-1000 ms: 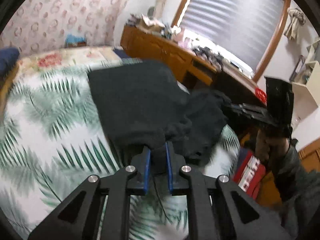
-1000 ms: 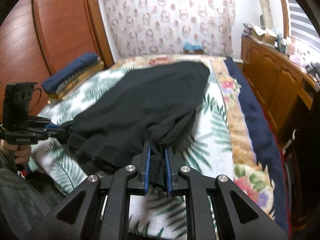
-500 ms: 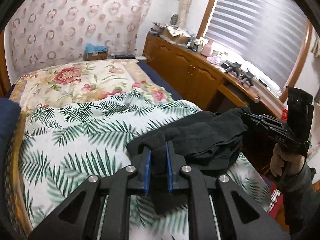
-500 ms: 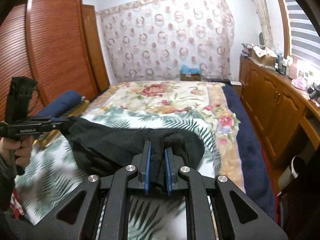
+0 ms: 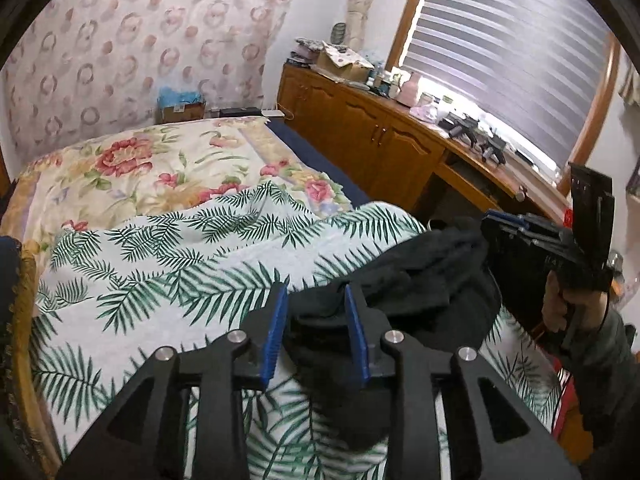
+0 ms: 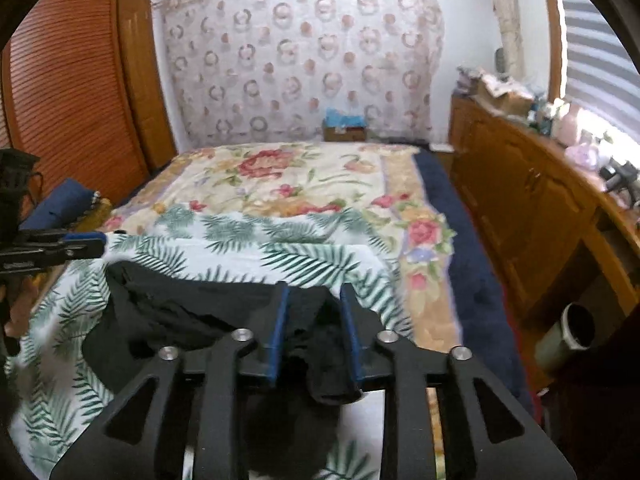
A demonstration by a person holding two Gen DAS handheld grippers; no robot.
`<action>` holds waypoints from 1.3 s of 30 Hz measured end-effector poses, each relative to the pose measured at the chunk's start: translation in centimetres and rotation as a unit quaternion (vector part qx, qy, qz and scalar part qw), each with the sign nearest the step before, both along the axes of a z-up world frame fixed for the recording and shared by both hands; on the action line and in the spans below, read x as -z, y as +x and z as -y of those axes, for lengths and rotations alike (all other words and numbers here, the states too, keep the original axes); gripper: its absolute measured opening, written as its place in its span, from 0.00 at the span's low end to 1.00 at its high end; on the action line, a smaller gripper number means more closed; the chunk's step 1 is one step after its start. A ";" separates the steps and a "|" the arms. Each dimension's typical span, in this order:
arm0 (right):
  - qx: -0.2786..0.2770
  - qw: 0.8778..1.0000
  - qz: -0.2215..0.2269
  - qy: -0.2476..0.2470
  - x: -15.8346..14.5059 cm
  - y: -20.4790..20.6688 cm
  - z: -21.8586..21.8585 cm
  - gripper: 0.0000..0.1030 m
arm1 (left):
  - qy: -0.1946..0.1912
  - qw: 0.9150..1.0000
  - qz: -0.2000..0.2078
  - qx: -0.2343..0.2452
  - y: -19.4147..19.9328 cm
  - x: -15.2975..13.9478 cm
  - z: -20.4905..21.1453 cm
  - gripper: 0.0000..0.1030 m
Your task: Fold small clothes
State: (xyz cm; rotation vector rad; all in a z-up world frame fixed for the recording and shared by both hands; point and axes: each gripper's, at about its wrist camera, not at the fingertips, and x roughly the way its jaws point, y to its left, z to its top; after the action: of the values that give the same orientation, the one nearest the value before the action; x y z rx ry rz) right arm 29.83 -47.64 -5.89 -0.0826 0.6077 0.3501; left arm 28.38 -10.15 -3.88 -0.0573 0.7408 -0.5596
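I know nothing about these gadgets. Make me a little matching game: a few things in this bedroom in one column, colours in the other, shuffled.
Things:
1. garment by the left tool
2. bedspread under the garment
3. cabinet by the window
4. louvred wardrobe door

Descriptions:
A. reddish-brown slats
B. black
C. white with green fern leaves
D. honey-brown wood

Pairs: 1-B, 2-C, 3-D, 4-A

My left gripper [image 5: 316,328] is matt black plastic with ribbed blue pads [image 5: 273,340] and bright metal pins. The dark garment [image 5: 420,280] between them looks soft and fuzzy — a matt knit. The palm-print sheet [image 5: 160,276] is smooth cloth; the sideboard [image 5: 384,148] is glossy varnished wood — like the slatted wardrobe [image 6: 68,92].
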 end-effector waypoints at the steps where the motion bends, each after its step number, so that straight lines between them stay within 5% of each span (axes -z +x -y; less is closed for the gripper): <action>1: -0.003 1.000 0.001 -0.001 -0.2 -0.4 0.2 0.26 | 0.005 1.000 -0.004 0.008 -0.3 0.2 0.0 0.30; 7: -0.031 0.998 -0.023 -0.045 1.3 -2.2 0.2 0.46 | 0.035 0.998 -0.040 0.039 -0.9 2.6 1.2 0.31; 14: -0.047 0.997 -0.040 -0.046 3.2 0.9 -1.2 0.48 | 0.051 0.996 -0.066 0.038 1.7 4.7 3.0 0.32; 22: 0.058 0.996 -0.026 -0.069 3.0 5.7 -0.3 0.48 | 0.045 0.997 -0.057 -0.036 4.7 4.4 1.2 0.35; 28: 0.019 0.998 -0.038 -0.037 2.1 3.8 0.5 0.49 | 0.028 0.997 -0.065 -0.018 3.9 4.4 1.0 0.35; 31: 0.002 0.998 -0.056 -0.019 2.7 2.9 0.0 0.69 | 0.032 0.996 -0.084 -0.005 4.0 5.3 1.8 0.35; 39: 0.007 0.992 -0.120 0.023 5.8 3.0 0.5 0.75 | 0.032 0.994 -0.100 -0.014 4.2 6.4 2.5 0.41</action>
State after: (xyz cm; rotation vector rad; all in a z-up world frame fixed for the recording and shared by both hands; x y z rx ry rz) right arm 32.79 -48.19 -11.68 0.0083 0.8372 0.3634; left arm 32.62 -12.65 -10.32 -0.0652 0.9509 -0.5075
